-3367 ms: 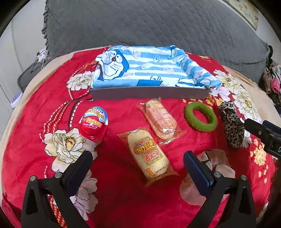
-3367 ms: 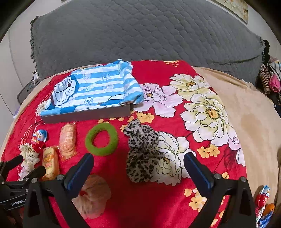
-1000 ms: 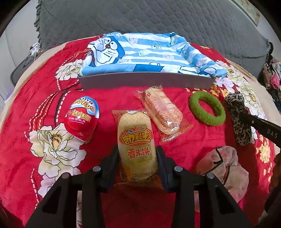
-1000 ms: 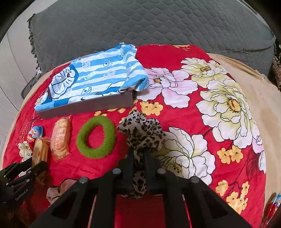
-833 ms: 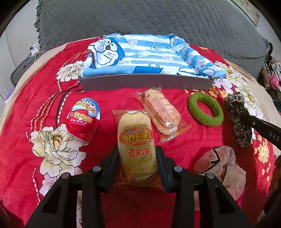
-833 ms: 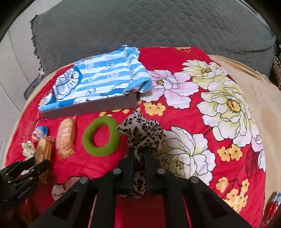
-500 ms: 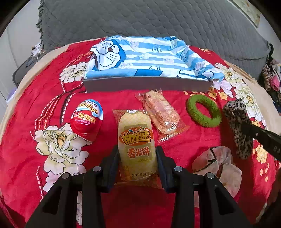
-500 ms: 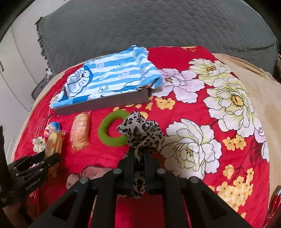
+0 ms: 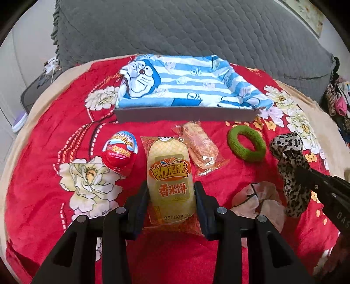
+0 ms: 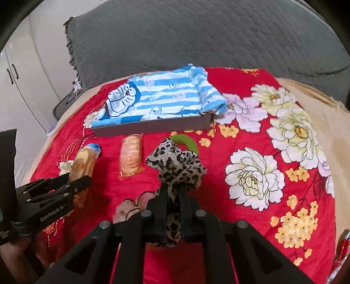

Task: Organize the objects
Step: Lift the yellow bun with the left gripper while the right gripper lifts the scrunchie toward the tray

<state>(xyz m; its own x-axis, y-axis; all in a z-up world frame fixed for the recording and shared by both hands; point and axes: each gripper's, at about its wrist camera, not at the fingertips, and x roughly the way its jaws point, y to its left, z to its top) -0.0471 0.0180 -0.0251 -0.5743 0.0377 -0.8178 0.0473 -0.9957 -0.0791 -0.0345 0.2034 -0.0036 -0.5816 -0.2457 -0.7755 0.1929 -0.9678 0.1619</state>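
On the red floral blanket (image 9: 39, 192), both grippers are lifting: left gripper (image 9: 171, 196) clamping the rice cracker packet (image 9: 169, 174), right gripper (image 10: 174, 196) pinching the leopard scrunchie (image 10: 175, 161), each now heading toward the tray (image 9: 186, 114) at 12 o'clock.

Bedroom setup, bed takes up pretty much everything

Red floral blanket (image 10: 262, 153) spread over a beige cover (image 10: 323, 113), with a big grey quilted pillow (image 9: 186, 30) propped at the head. White wardrobe doors with dark handles (image 10: 13, 72) off to the left, a framed picture (image 9: 310, 13) on the wall top right, and a pile of clothes (image 9: 338, 96) at the right edge.
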